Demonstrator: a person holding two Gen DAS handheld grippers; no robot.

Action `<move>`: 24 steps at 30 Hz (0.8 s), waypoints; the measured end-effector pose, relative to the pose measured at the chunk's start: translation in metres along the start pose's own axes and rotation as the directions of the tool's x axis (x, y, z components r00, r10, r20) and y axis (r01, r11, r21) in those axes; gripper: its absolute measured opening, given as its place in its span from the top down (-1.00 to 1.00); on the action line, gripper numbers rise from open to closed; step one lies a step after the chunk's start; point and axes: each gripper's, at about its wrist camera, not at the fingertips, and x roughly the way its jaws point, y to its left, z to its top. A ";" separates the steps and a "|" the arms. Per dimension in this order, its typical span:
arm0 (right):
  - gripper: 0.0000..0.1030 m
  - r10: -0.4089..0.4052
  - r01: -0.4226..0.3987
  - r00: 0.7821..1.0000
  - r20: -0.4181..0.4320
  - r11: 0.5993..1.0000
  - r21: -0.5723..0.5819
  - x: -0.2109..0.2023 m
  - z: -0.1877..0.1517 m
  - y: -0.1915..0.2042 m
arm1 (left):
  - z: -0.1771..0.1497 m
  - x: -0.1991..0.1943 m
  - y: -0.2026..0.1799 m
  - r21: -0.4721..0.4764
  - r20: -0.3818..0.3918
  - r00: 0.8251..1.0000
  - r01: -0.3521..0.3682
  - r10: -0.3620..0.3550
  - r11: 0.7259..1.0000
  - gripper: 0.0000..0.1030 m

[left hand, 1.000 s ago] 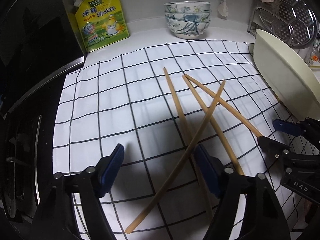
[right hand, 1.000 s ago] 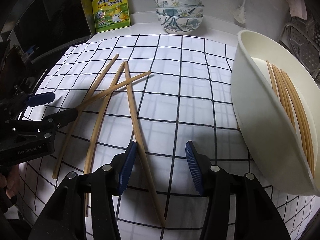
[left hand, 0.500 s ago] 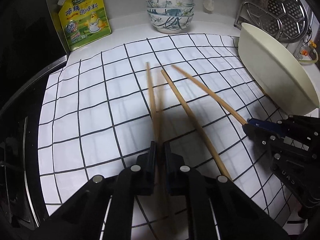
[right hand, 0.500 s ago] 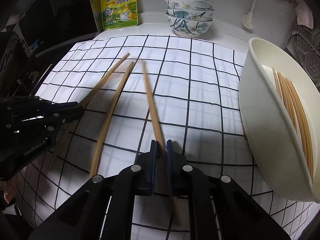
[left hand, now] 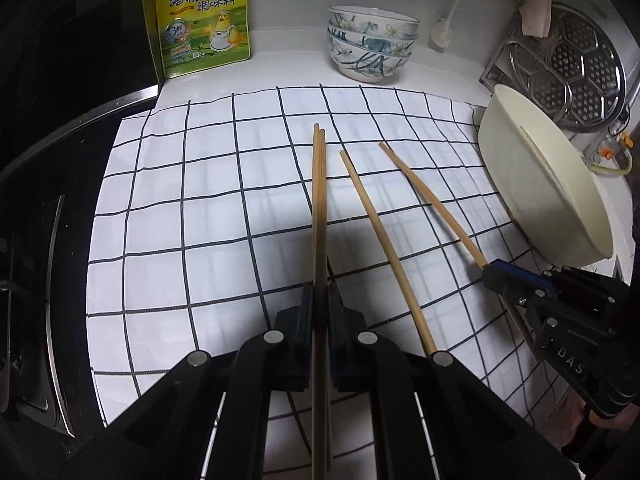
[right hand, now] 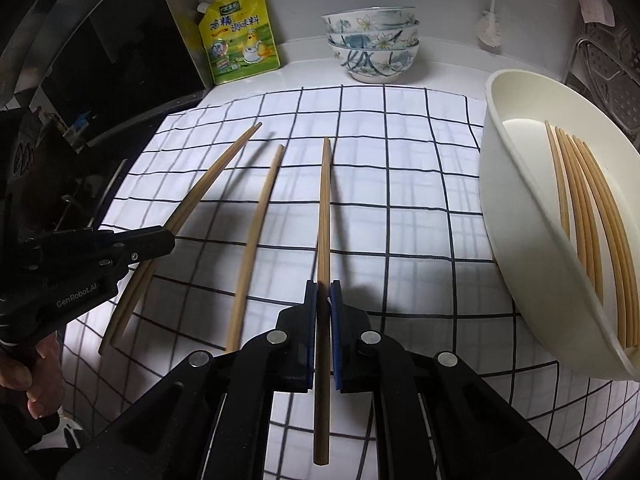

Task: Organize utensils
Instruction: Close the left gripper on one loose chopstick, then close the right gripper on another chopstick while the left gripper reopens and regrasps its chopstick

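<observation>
1. On a tabletop (left hand: 288, 68) spread with a white, black-gridded cloth (left hand: 192, 208), the left gripper (left hand: 319, 304) has just closed on a pair of chopsticks (left hand: 319, 200), the two sticks lying flush together and running away from its jaws across the cloth.
2. The right gripper (right hand: 324, 300) has likewise just closed, clamping a single chopstick (right hand: 324, 216) that sticks out past its pads on both sides.
3. Between the two held sets, one loose chopstick (left hand: 380, 240) lies on the cloth, untouched by either gripper.
4. To the right of the cloth, a cream-white basin (right hand: 516, 248) sits with one edge on the cloth, and a bundle of chopsticks (right hand: 592, 224) lies side by side along its inner wall.
5. Beyond the far edge of the cloth stand stacked floral bowls (left hand: 372, 48); left of them a yellow seasoning pouch (left hand: 204, 20) leans upright.
6. Behind the basin, a perforated metal steamer plate (left hand: 576, 68) stands on edge in a wire rack.
7. In the right wrist view, fingers of the person's hand (right hand: 24, 384) wrap the left gripper's handle at the left of the cloth.
</observation>
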 end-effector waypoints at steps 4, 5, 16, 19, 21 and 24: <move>0.87 0.005 -0.005 1.000 -0.017 1.000 -0.013 0.000 0.000 0.002 | -0.002 0.003 0.005 -0.046 -0.026 1.000 0.013 -0.015 0.999 0.86; 0.87 0.006 -0.006 1.000 -0.021 1.000 -0.014 0.001 -0.001 0.002 | -0.002 0.004 0.005 -0.049 -0.028 1.000 0.008 -0.009 0.999 0.86; 0.87 0.010 -0.011 0.999 -0.049 1.000 -0.015 0.011 -0.013 -0.002 | -0.013 0.011 0.016 -0.092 -0.030 1.000 -0.003 0.000 0.996 0.76; 0.87 0.010 -0.011 0.999 -0.051 1.000 -0.011 0.012 -0.014 -0.003 | -0.015 0.011 0.018 -0.084 -0.022 0.999 -0.035 0.034 0.996 0.45; 0.87 0.010 -0.010 0.999 -0.050 1.000 -0.008 0.012 -0.015 -0.003 | -0.015 0.011 0.020 -0.083 -0.018 0.999 -0.041 0.040 0.996 0.40; 0.87 0.006 -0.007 0.999 -0.050 1.000 -0.009 0.012 -0.016 -0.003 | -0.015 0.011 0.020 -0.069 -0.011 0.998 -0.058 0.057 0.996 0.35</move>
